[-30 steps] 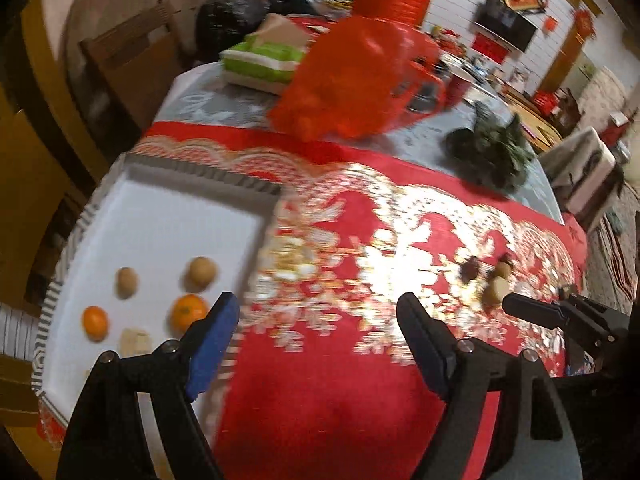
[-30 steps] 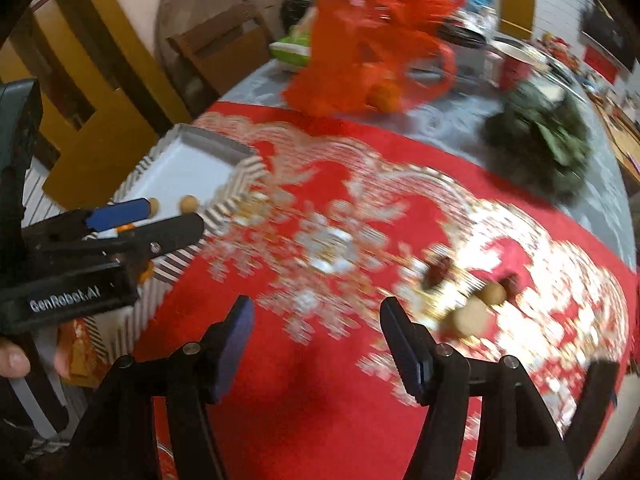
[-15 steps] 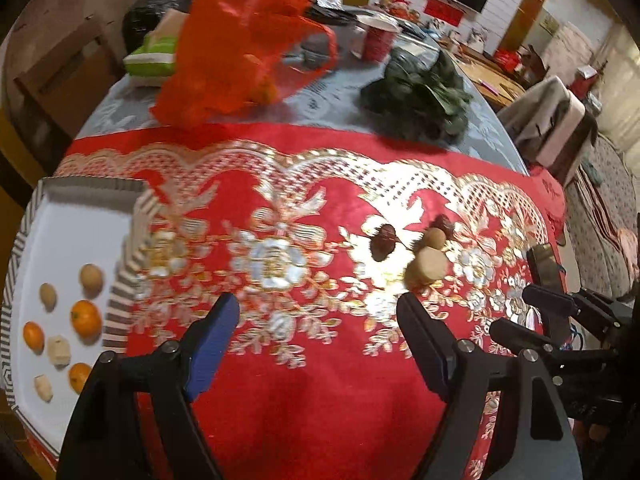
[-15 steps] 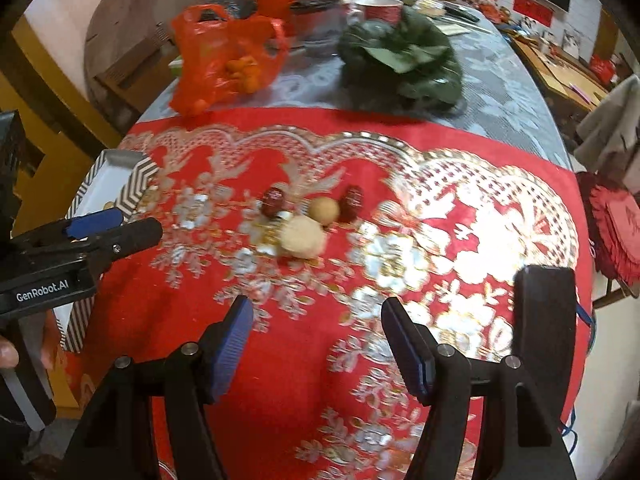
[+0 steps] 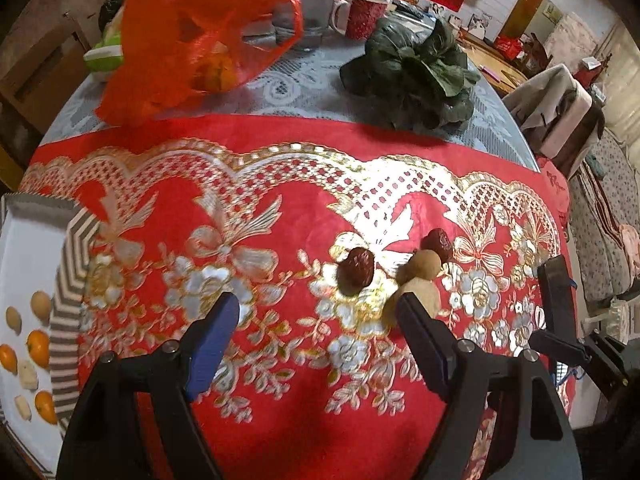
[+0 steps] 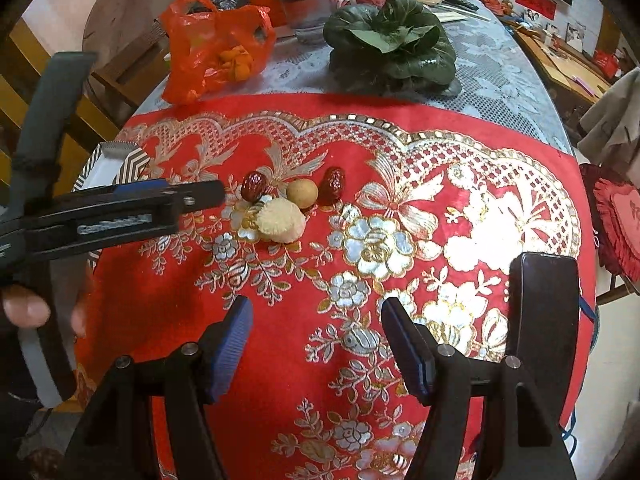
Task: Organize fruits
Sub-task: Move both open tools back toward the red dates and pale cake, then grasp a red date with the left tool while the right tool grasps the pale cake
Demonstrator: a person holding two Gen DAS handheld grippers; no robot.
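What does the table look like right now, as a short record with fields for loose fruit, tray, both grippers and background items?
loose fruit: two red dates, a round tan fruit and a pale lumpy piece, clustered on the red cloth
tray: striped tray at table's left edge, holding small oranges and tan pieces
left gripper: open, empty, near the cluster
right gripper: open, empty
background: orange bag, leafy greens

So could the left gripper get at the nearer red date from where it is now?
Probably yes. The left gripper is open and empty, and the red date lies just ahead on bare red tablecloth; only the pale fruit sits close beside it.
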